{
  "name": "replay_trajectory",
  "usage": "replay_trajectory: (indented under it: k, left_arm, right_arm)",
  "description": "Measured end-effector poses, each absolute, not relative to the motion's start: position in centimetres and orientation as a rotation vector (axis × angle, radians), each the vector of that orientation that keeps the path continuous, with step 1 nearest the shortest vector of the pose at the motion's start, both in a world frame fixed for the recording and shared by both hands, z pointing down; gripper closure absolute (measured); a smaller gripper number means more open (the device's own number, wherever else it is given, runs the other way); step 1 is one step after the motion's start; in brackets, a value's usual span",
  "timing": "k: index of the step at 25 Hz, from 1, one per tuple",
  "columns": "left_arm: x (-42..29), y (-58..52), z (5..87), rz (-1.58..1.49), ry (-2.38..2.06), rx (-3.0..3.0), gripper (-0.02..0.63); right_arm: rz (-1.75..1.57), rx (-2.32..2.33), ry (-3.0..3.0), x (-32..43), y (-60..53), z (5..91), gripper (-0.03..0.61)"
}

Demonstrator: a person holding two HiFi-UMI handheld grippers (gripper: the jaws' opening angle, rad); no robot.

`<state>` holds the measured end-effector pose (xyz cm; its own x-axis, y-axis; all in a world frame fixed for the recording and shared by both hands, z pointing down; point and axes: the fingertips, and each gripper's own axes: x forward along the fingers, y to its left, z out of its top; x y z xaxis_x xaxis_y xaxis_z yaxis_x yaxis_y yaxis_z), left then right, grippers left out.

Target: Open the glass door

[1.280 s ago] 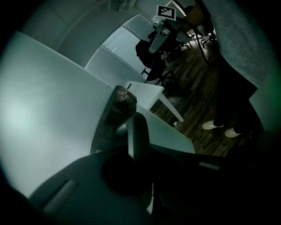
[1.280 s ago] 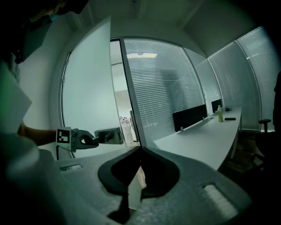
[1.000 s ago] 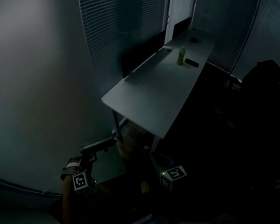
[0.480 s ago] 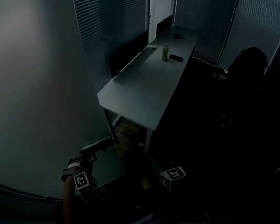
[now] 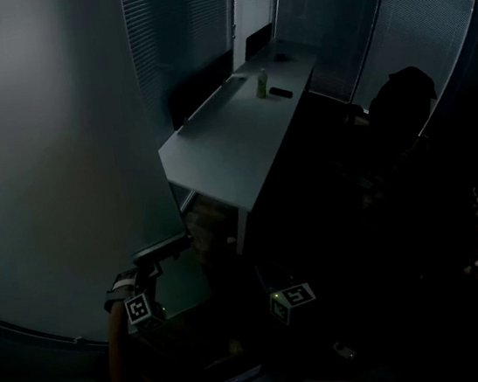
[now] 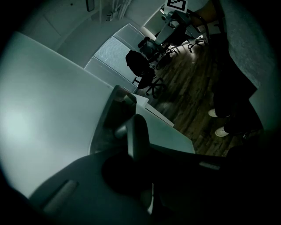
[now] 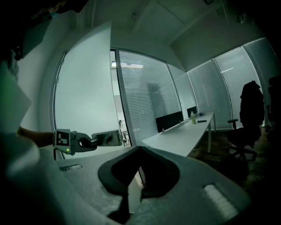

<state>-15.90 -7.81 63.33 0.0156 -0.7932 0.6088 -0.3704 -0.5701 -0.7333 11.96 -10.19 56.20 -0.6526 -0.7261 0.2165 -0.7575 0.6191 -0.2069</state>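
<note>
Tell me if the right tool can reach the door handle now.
Probably not: the left tool looks clamped on the door handle, taking up the grip. Nothing else stands between it and the right tool, whose jaws are together.

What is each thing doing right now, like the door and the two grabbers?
Glass door: open.
Left gripper: shut on the door handle.
Right gripper: shut, empty.
Blinds: lowered.
Bottle: upright on the desk.
</note>
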Motion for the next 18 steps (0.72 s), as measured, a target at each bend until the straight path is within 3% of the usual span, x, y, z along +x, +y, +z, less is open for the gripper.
replay_trajectory:
  k: [18]
  left_arm:
    - [-14.9, -7.0, 63.9, -1.521, 1.116, -1.950, 0.611]
  right_arm:
    - [0.428, 1.310, -2.667, 13.2, -7.0, 57.0, 0.577]
